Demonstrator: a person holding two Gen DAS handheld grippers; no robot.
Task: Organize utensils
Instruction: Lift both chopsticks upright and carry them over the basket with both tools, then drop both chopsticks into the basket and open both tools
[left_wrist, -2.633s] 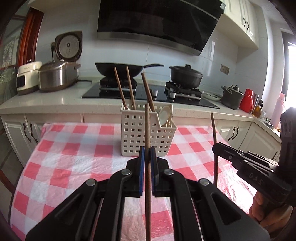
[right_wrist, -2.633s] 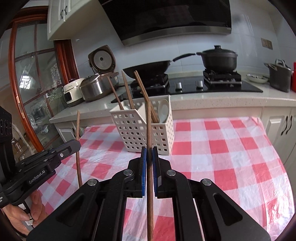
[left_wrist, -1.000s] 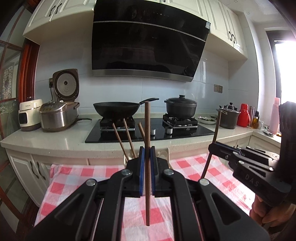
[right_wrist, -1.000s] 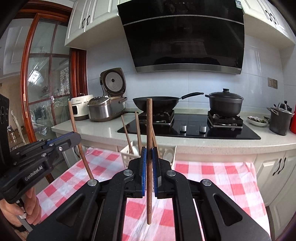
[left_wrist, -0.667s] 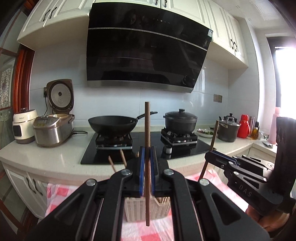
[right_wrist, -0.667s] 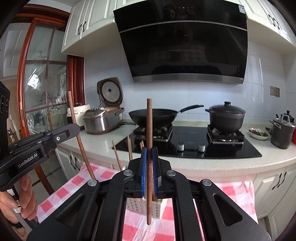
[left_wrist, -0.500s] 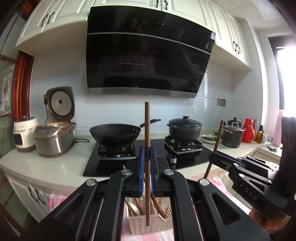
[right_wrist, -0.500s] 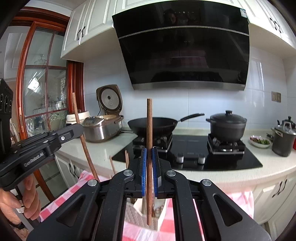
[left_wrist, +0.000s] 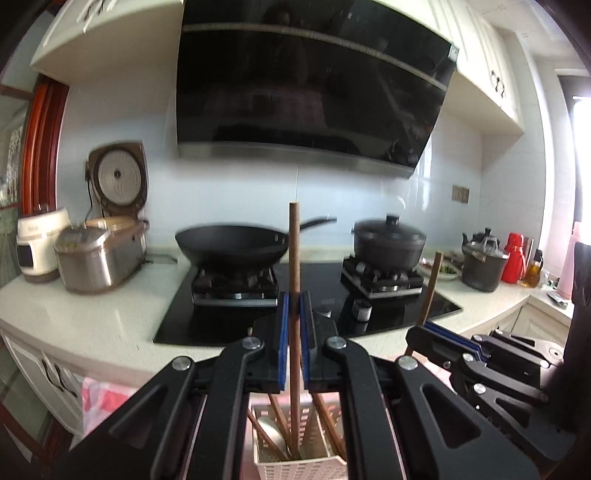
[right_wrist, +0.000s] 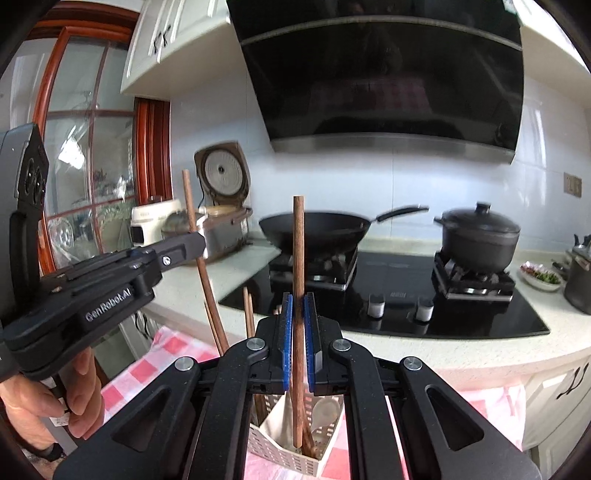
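**Two chopsticks poised over the basket**

While both claws hang above the white slotted basket, the step in hand looks like lowering a chopstick into it from each side. Largest of the task's things, the basket sits at the near edge of the checked tablecloth, already holding several brown chopsticks and a pale spoon. The left claw is clenched on an upright chopstick whose lower tip hangs just inside the basket's mouth; the right claw grips its own chopstick the same way. A clean drop would probably need each stick kept vertical and steered into a gap between the leaning sticks, then let go only once the tip is well down.

Claw arms cover most of the basket, so its compartments and bottom cannot be made out. Whether either tip touches anything is unclear. Motion blur softens the far stove, and the counter beneath the cloth is hidden.
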